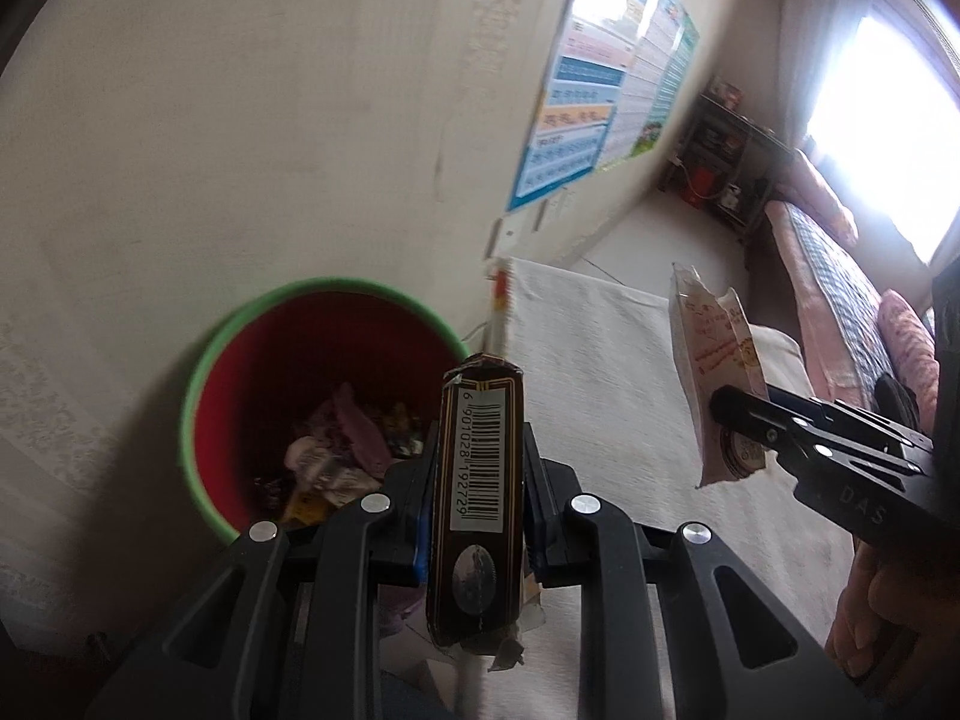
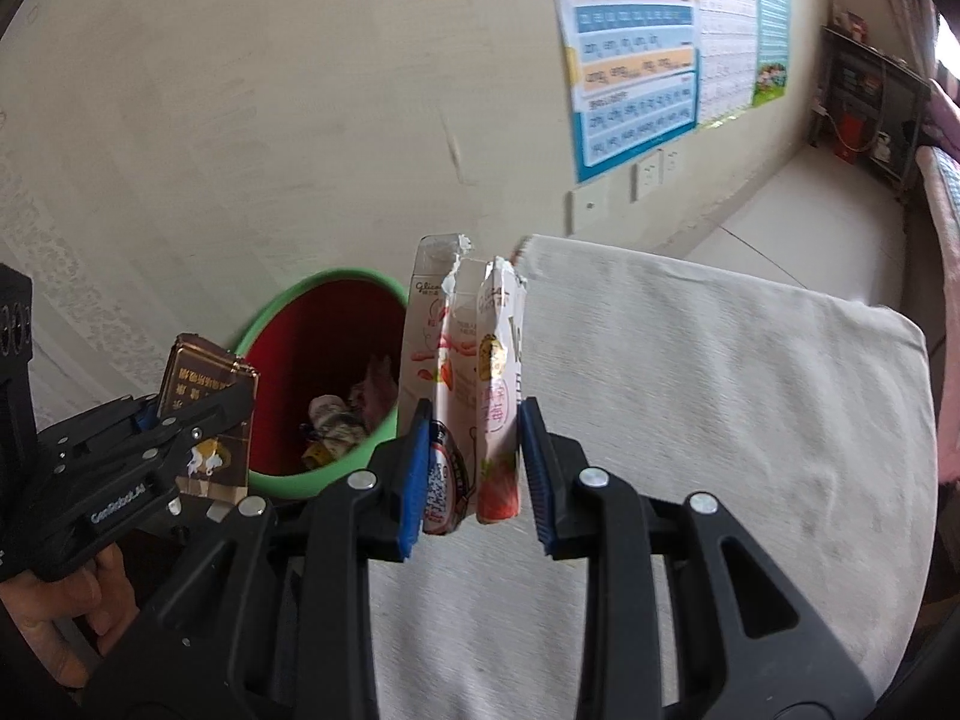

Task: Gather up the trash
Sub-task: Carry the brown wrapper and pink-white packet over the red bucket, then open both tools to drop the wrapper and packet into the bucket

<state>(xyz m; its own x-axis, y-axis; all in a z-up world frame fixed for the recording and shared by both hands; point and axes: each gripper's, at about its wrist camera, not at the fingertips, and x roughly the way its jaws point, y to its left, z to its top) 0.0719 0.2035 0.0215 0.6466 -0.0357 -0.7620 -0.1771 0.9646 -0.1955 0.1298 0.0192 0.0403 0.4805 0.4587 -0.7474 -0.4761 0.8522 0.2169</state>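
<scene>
My left gripper (image 1: 477, 516) is shut on a dark brown box with a barcode (image 1: 480, 438), held upright just right of the trash bin (image 1: 198, 384). The bin has a green rim and a red inside, and several wrappers lie at its bottom. My right gripper (image 2: 474, 462) is shut on a torn pink-and-white strawberry snack box (image 2: 462, 372), with its blue pads pressing both sides. In the right wrist view the bin (image 2: 336, 276) stands behind and left of that box. The left gripper (image 2: 204, 420) shows there with the brown box (image 2: 204, 384). The right gripper (image 1: 738, 420) with the snack box (image 1: 708, 348) appears at the right in the left wrist view.
A white cloth-covered surface (image 2: 720, 420) spreads to the right of the bin, which stands against a beige wall. Posters (image 2: 636, 60) hang on the wall above. A dark shelf (image 2: 864, 96) and a bed with pink bedding (image 1: 840, 276) lie farther right. A hand (image 2: 60, 618) holds the left gripper.
</scene>
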